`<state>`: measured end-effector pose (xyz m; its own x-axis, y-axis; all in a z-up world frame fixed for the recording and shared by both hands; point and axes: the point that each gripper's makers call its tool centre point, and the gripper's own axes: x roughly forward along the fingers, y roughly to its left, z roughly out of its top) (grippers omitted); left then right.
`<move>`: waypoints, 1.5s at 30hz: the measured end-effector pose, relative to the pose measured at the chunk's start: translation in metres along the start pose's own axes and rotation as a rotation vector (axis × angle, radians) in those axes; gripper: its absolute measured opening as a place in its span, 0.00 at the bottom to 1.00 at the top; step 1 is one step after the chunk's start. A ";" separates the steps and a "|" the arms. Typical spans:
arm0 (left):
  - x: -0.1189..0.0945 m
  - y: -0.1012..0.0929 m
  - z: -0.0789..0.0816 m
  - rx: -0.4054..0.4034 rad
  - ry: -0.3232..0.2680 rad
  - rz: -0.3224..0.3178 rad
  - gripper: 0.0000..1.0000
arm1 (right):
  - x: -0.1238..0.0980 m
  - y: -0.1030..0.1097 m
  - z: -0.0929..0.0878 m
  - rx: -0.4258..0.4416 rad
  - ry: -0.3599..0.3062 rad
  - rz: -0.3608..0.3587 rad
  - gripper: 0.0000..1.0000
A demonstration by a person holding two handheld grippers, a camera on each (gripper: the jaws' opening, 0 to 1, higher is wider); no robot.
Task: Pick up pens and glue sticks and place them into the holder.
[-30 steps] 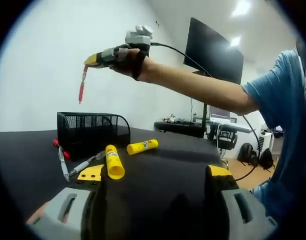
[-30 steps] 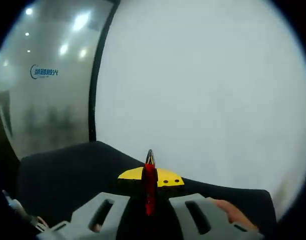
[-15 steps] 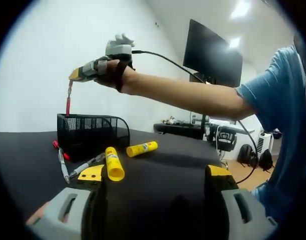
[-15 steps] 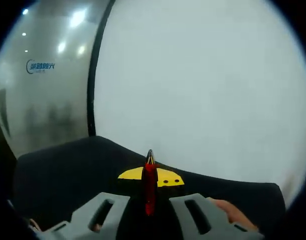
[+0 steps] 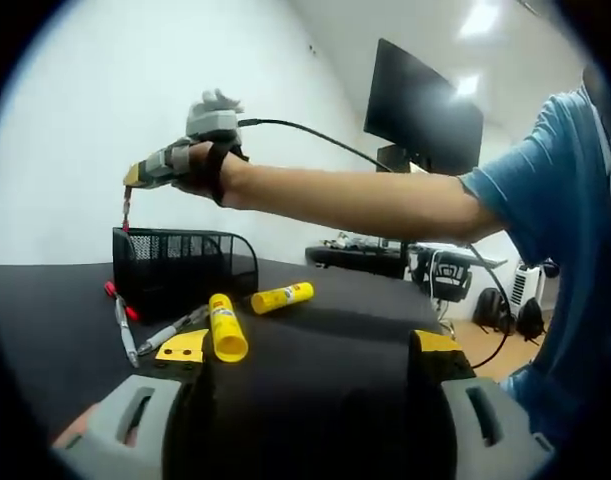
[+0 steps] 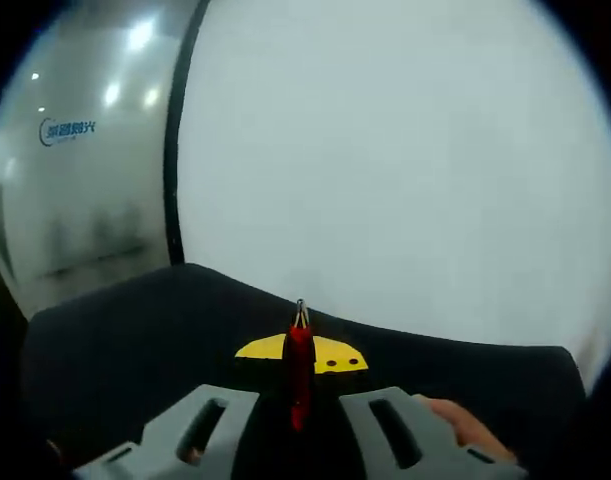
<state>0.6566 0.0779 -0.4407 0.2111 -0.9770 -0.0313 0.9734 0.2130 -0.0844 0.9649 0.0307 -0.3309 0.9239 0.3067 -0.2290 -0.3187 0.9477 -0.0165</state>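
In the left gripper view, a black mesh holder stands on the dark table. My right gripper, held in a person's hand, hovers over the holder's left end, shut on a red pen that hangs tip-down at the rim. Two yellow glue sticks lie in front of the holder. A white pen, a red pen and a silver pen lie left of them. My left gripper stands wide open with nothing in it. In the right gripper view, the red pen sits clamped between the jaws of my right gripper.
A person's bare forearm and blue sleeve cross the left gripper view from the right. A dark monitor and an office chair stand behind the table. A white wall rises beyond the table's far edge.
My right gripper has come down and to the left with the red pen, from high above the holder to just over its left rim. The left gripper has stayed put.
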 end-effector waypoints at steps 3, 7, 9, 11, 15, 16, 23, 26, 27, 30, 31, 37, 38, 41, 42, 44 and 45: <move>0.000 0.001 0.001 -0.003 -0.004 0.003 0.76 | 0.005 0.000 -0.005 0.012 0.012 0.001 0.05; -0.001 0.001 0.001 -0.007 -0.007 0.004 0.75 | 0.011 0.001 -0.009 0.009 0.029 0.001 0.05; -0.001 0.002 0.001 -0.006 -0.005 0.004 0.75 | 0.013 0.003 -0.012 -0.001 0.036 0.002 0.05; -0.001 0.003 0.001 -0.005 -0.005 0.005 0.75 | 0.013 0.003 -0.014 -0.014 0.042 0.000 0.05; 0.000 0.003 0.001 -0.007 -0.007 0.006 0.75 | 0.017 0.002 -0.015 -0.031 0.042 0.001 0.05; 0.000 0.003 0.001 -0.007 -0.006 0.006 0.75 | 0.017 0.002 -0.015 -0.039 0.040 0.000 0.05; 0.000 0.004 0.001 -0.008 -0.007 0.008 0.75 | 0.017 0.003 -0.013 -0.058 0.031 0.005 0.05; 0.000 0.004 0.001 -0.008 -0.007 0.008 0.75 | 0.017 0.002 -0.012 -0.062 0.026 0.002 0.05; 0.000 0.004 0.001 -0.008 -0.007 0.008 0.75 | 0.017 0.002 -0.012 -0.066 0.026 0.001 0.05; 0.000 0.005 0.001 -0.010 -0.009 0.010 0.75 | 0.015 0.003 -0.010 -0.064 0.022 0.004 0.05; 0.000 0.005 0.002 -0.011 -0.010 0.010 0.75 | 0.014 0.003 -0.009 -0.070 0.015 0.002 0.05; 0.000 0.006 0.001 -0.009 -0.007 0.010 0.75 | 0.000 -0.003 0.008 -0.088 -0.059 -0.025 0.10; 0.000 0.006 0.001 -0.010 -0.007 0.011 0.75 | -0.003 -0.004 0.011 -0.084 -0.062 -0.023 0.10; 0.000 0.006 0.001 -0.011 -0.009 0.011 0.75 | -0.011 -0.005 0.017 -0.081 -0.070 -0.021 0.10; 0.000 0.006 0.001 -0.011 -0.009 0.011 0.75 | -0.014 -0.007 0.019 -0.087 -0.072 -0.023 0.10; 0.000 0.006 0.001 -0.011 -0.006 0.012 0.75 | -0.020 -0.009 0.025 -0.087 -0.080 -0.024 0.10; 0.000 0.006 0.001 -0.011 -0.006 0.013 0.74 | -0.023 -0.010 0.027 -0.086 -0.083 -0.024 0.10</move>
<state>0.6626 0.0788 -0.4403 0.2242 -0.9742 -0.0265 0.9696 0.2257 -0.0945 0.9525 0.0165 -0.2989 0.9446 0.2939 -0.1462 -0.3102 0.9449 -0.1048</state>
